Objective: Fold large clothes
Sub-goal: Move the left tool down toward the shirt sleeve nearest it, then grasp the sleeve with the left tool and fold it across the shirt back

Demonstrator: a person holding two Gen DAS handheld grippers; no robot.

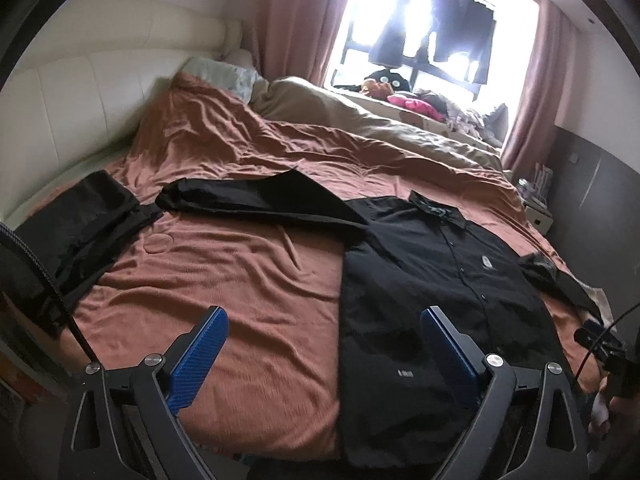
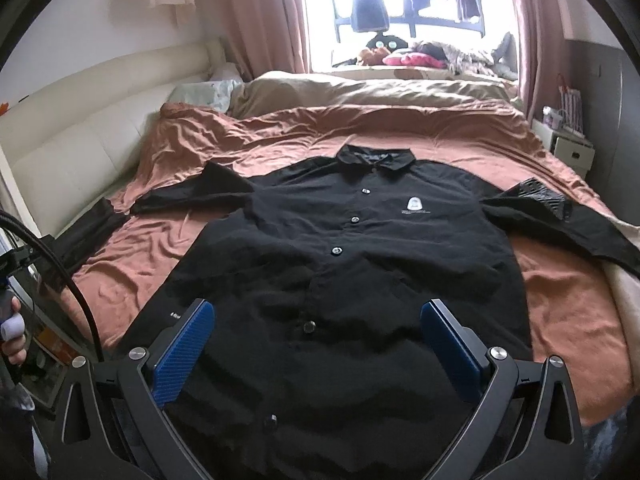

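Starting at nine o'clock, a folded dark garment (image 1: 76,220) sits on the rust bedspread (image 1: 224,264). Our left gripper (image 1: 324,344) hovers with jaws wide apart, empty. Moving right, the black shirt (image 2: 340,264) lies flat, buttoned, collar at twelve. It looks light, limp and a bit slippery, so we'd pinch a sleeve cuff or hem corner. Our right gripper (image 2: 318,338) gapes open above its hem. At three o'clock the sleeve (image 2: 560,220) nears the bed's edge; the open room is leftward.

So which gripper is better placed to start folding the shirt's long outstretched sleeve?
Probably the left gripper: its open jaws face the sleeve lying across the bedspread. The right gripper, also open, hovers over the shirt front.
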